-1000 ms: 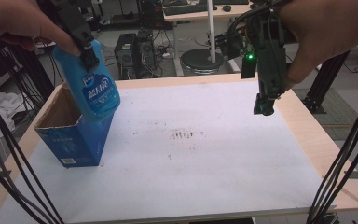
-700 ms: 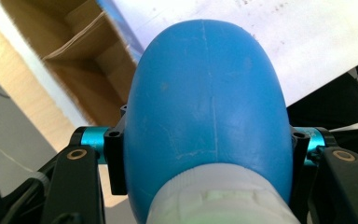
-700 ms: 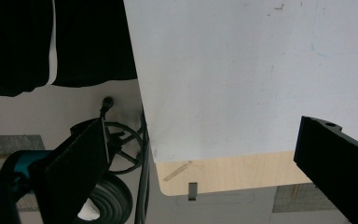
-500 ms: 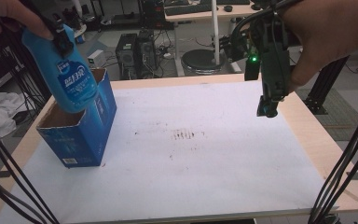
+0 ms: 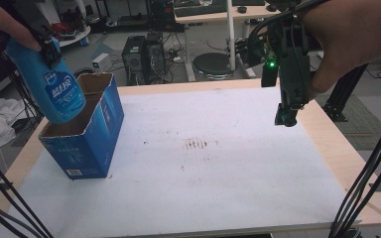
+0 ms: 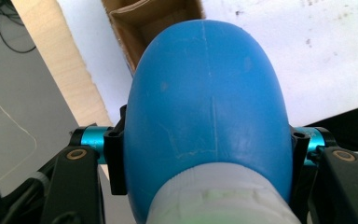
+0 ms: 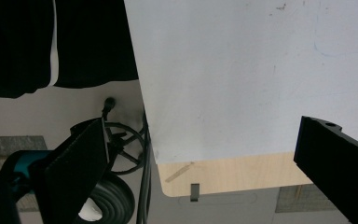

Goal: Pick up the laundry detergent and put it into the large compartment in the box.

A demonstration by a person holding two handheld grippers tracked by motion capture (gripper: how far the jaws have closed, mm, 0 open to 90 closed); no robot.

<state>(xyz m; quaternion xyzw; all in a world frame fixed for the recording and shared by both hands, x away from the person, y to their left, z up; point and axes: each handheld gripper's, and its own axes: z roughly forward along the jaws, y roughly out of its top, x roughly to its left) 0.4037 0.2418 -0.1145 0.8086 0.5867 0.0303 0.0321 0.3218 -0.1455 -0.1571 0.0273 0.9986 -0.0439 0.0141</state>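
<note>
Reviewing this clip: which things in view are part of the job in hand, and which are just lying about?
Part of the job:
- blue bottle, clamped in the left gripper
- open blue box under the bottle

Lying about:
- right gripper, jaws open, holding nothing, above the table
- computer tower and round stool on the floor beyond the table

Black hand-held gripper [image 5: 288, 116] with green light, trailing cables.

My left gripper [image 5: 42, 37] is raised at the far left, jaws pointing down and clamped on a load, hand [image 5: 2, 22] gripping above. My right gripper [image 5: 288, 111] hangs raised at the right, jaws parted, nothing between them.
</note>
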